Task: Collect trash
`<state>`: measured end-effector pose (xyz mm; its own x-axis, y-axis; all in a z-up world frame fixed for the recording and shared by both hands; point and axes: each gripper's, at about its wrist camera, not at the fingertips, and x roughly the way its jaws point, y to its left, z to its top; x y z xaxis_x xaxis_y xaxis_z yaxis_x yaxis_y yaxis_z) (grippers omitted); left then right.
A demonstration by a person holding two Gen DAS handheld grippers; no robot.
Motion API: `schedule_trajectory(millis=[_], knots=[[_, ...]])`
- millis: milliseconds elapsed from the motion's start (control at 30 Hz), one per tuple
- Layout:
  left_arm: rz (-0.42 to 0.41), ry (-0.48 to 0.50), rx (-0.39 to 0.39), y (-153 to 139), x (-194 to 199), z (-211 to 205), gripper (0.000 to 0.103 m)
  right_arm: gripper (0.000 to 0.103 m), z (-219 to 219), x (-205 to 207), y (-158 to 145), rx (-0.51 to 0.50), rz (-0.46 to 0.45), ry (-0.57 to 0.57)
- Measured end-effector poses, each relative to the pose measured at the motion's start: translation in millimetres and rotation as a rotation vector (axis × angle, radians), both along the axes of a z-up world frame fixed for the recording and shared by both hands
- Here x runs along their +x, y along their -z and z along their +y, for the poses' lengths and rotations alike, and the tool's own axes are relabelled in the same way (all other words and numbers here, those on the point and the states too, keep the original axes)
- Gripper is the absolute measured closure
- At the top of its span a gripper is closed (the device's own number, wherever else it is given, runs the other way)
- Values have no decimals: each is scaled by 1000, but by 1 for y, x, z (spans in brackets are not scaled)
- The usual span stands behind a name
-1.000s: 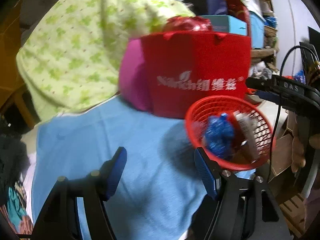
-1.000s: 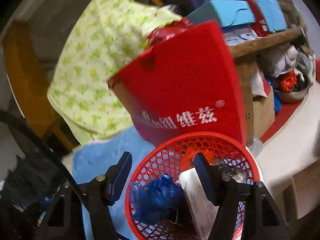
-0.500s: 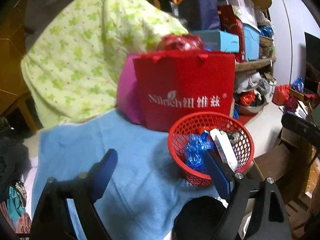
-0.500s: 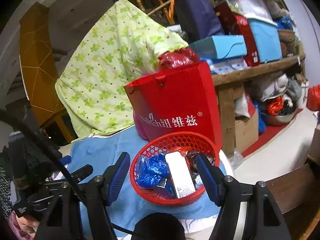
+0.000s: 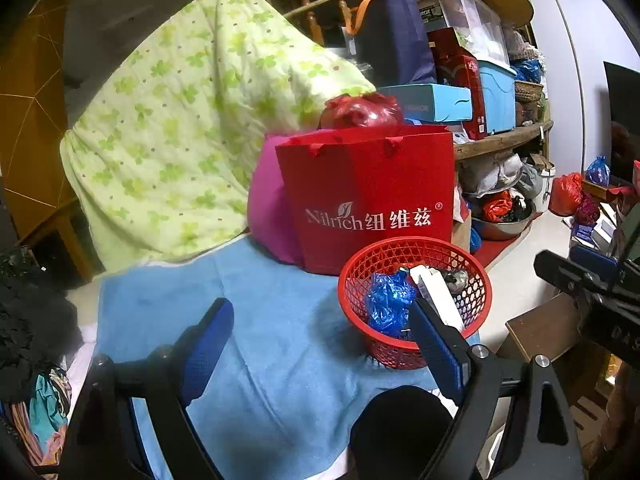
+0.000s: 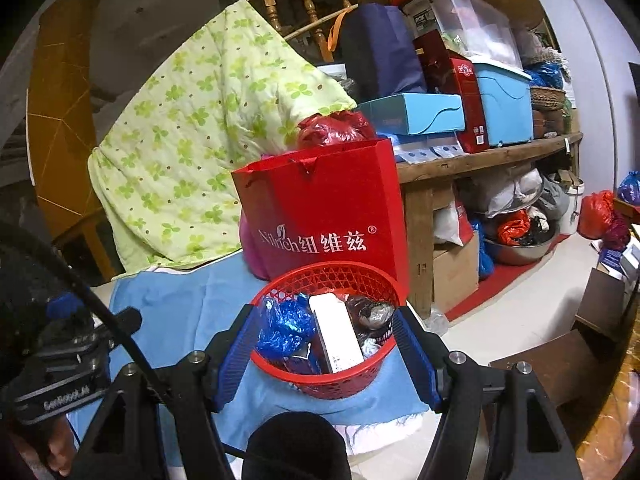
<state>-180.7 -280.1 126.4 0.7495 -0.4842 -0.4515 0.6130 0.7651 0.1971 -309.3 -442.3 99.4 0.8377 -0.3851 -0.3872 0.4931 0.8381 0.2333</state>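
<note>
A red mesh basket (image 5: 472, 280) (image 6: 296, 280) stands on a blue cloth (image 5: 272, 320) (image 6: 168, 300). In it lie a crumpled blue wrapper (image 5: 386, 300) (image 6: 282, 324), a white box (image 5: 438, 298) (image 6: 338, 332) and dark scraps (image 6: 370, 312). My left gripper (image 5: 324, 340) is open and empty, held back above the cloth to the basket's left. My right gripper (image 6: 324, 354) is open and empty, held back in front of the basket, and it also shows at the right in the left wrist view (image 5: 588, 280).
A red paper bag (image 5: 368, 196) (image 6: 324, 220) and a pink bag (image 5: 268, 216) stand behind the basket. A green quilt (image 5: 192, 120) hangs at the back left. A wooden shelf (image 6: 480, 160) with boxes is at the right, a brown stool (image 6: 560, 364) lower right.
Both grippers have pulled back and away from the basket, which now looks smaller and farther. The right gripper, earlier close over the basket, is now clear of it. Both stay open.
</note>
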Motion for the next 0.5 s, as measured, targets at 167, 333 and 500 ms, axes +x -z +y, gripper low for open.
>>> schedule_trajectory(millis=[167, 333, 500], knots=[[-22, -6, -16, -5, -6, 8, 9, 31, 3, -1, -5, -5, -2, -9], [-28, -15, -27, -8, -8, 16, 9, 31, 12, -3, -15, -20, -6, -17], [-33, -26, -38, -10, -9, 25, 9, 30, 21, -4, -21, -32, -12, -24]])
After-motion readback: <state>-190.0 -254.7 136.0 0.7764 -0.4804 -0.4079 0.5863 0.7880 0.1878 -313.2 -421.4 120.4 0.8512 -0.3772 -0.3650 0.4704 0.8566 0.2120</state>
